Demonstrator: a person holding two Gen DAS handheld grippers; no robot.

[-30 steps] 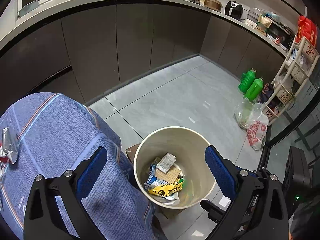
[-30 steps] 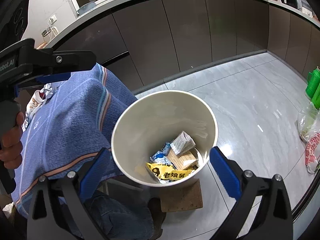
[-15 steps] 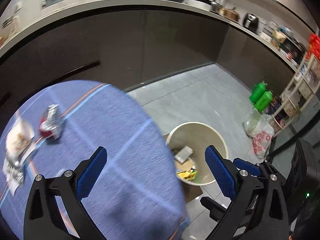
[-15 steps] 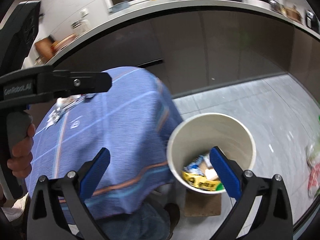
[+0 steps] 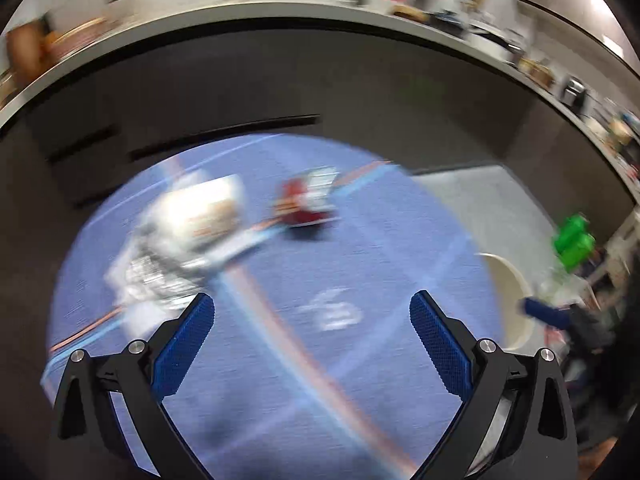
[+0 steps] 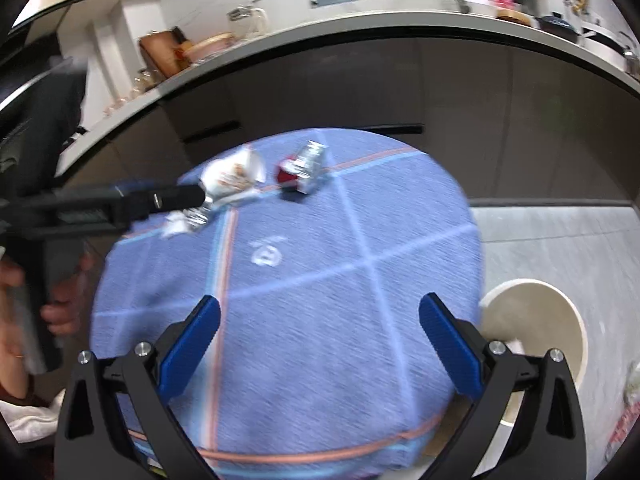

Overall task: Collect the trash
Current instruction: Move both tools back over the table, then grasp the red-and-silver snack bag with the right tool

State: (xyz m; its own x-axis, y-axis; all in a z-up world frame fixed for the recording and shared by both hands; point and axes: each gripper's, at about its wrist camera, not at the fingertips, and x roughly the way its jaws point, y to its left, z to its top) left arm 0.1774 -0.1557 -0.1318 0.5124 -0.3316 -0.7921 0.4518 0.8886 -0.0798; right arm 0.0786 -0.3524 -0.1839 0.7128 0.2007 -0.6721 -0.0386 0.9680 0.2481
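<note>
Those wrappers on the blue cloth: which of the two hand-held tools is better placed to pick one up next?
Probably the left gripper: in the right wrist view its tip already reaches the white wrapper, with the red and silver wrapper just beyond. The right gripper, jaws open, hangs back over bare cloth.

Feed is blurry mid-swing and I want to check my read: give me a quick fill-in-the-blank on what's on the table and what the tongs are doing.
1. The cloth on the table is mostly ____.
2. The right tongs are ____ and hold nothing.
3. The red and silver wrapper lies on the ____.
4. The bin stands on the ____ beside the table.

Missing words: blue; open; cloth; floor
</note>
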